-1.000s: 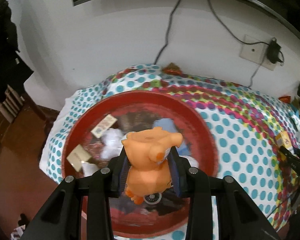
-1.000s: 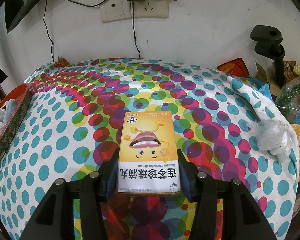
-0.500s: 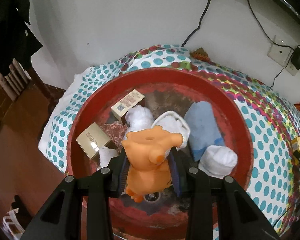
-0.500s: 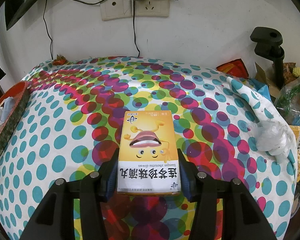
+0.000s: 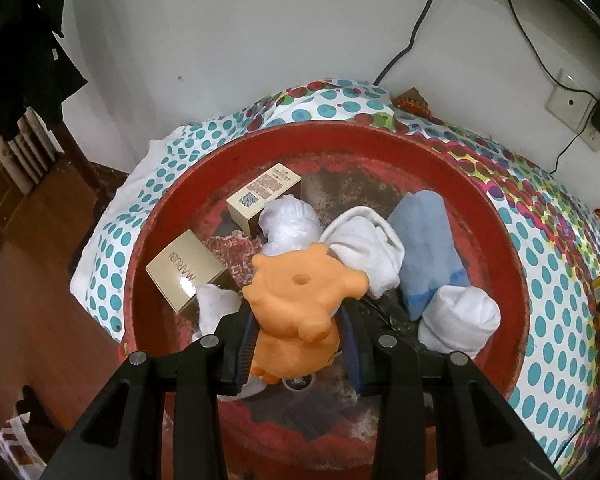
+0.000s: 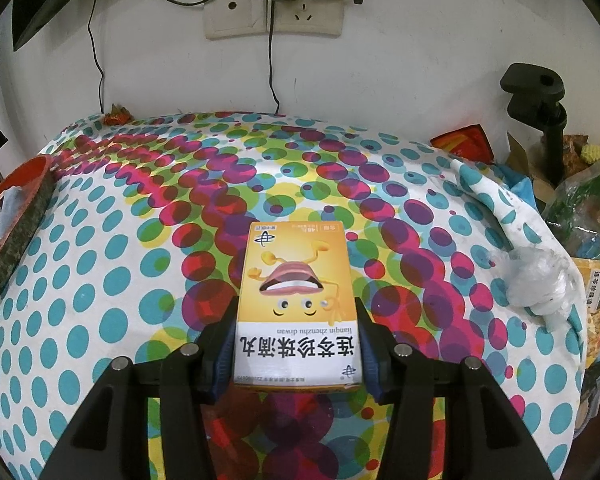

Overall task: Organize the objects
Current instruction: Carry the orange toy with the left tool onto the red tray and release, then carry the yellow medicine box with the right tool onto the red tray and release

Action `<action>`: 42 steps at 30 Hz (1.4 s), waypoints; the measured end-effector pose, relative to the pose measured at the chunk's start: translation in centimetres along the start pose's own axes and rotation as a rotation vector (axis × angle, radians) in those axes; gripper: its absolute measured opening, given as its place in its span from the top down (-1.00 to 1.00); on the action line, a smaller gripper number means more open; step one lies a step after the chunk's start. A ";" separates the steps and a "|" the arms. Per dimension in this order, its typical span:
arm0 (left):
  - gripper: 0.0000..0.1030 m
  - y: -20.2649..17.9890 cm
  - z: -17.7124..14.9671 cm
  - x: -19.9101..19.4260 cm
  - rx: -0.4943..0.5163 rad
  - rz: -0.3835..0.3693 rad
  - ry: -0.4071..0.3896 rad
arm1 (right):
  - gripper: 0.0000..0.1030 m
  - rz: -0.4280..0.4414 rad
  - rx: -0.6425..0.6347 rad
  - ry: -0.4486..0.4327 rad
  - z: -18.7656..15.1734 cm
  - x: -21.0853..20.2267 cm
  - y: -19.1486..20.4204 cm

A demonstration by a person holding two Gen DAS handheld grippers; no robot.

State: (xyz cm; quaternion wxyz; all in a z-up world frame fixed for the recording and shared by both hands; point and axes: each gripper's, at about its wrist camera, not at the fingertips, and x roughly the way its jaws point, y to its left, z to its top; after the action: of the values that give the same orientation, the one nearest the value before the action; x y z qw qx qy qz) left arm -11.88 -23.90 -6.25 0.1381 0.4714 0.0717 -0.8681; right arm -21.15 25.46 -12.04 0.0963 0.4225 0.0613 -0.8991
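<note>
My left gripper point(image 5: 298, 344) is shut on an orange rubber toy animal point(image 5: 300, 308) and holds it low over the inside of a round red basin point(image 5: 496, 248). The basin holds two beige boxes point(image 5: 184, 276), white rolled cloths point(image 5: 288, 220), a blue sock point(image 5: 428, 252) and a white sock roll point(image 5: 460, 322). My right gripper point(image 6: 296, 344) is shut on a yellow medicine box point(image 6: 298, 304) with a cartoon mouth, held above the dotted tablecloth point(image 6: 140, 240). The basin's rim point(image 6: 24, 200) shows at the far left of the right wrist view.
A white wall with sockets and cables point(image 6: 272, 12) stands behind the table. Clutter sits at the table's right end: a crumpled plastic bag point(image 6: 540, 284), a black clamp point(image 6: 540, 104), snack packets point(image 6: 464, 140). A wooden floor point(image 5: 28, 280) lies left of the basin.
My left gripper has moved forward and down over the basin with the toy, so the basin's contents look larger. My right gripper and its box have barely moved.
</note>
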 end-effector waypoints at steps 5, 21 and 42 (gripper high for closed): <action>0.25 -0.2 -0.2 -0.1 0.024 0.031 -0.026 | 0.00 -0.015 -0.004 -0.001 0.0 -0.1 0.2; -0.91 -0.2 -1.2 -5.4 0.061 0.100 -0.219 | 0.00 -0.060 -0.016 -0.004 0.0 -0.1 0.4; -1.00 1.8 -5.3 -6.6 0.035 0.104 -0.229 | 0.00 -0.131 0.028 -0.012 1.0 -1.4 1.9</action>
State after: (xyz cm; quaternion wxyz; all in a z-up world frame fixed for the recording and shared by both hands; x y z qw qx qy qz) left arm -3.64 -23.11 -3.56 0.1821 0.3749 0.0160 -0.9089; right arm -20.59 23.54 -10.31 0.0315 0.4135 0.0756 -0.9068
